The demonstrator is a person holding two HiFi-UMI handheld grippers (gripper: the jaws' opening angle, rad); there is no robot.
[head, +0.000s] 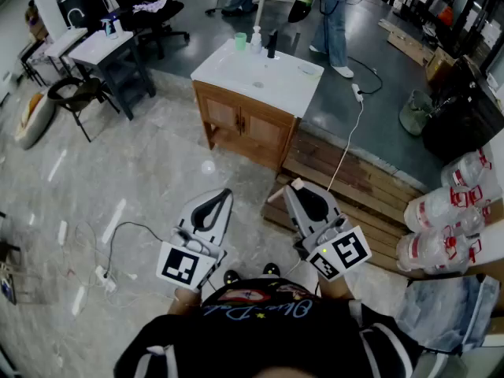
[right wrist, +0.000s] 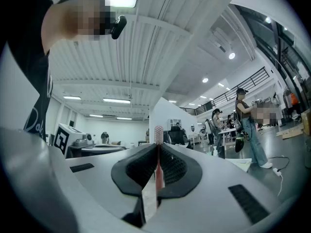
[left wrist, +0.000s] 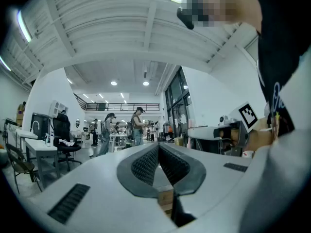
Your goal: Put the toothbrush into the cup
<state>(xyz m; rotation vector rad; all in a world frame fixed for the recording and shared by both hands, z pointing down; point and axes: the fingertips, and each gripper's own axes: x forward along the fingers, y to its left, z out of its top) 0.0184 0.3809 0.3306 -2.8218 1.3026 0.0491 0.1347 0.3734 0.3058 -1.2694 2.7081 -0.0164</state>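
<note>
A pale green cup (head: 240, 42) stands at the back left of the white sink top (head: 272, 85) on a wooden vanity, far ahead of both grippers. My right gripper (head: 293, 186) (right wrist: 158, 147) is shut on a pink toothbrush (right wrist: 158, 134), whose bristle head sticks up past the fingertips. In the head view the toothbrush (head: 277, 193) shows as a pale sliver at the jaw tips. My left gripper (head: 227, 193) (left wrist: 158, 147) is shut, with nothing between its pads. Both are held close to the person's body, over the floor.
A soap bottle (head: 256, 39) and a dark bottle (head: 272, 44) stand beside the cup. A wooden pallet (head: 358, 187) lies right of the vanity, with a white cable (head: 346, 152) across it. Desks and chairs (head: 87, 93) stand at left, large plastic bottles (head: 449, 211) at right, people behind.
</note>
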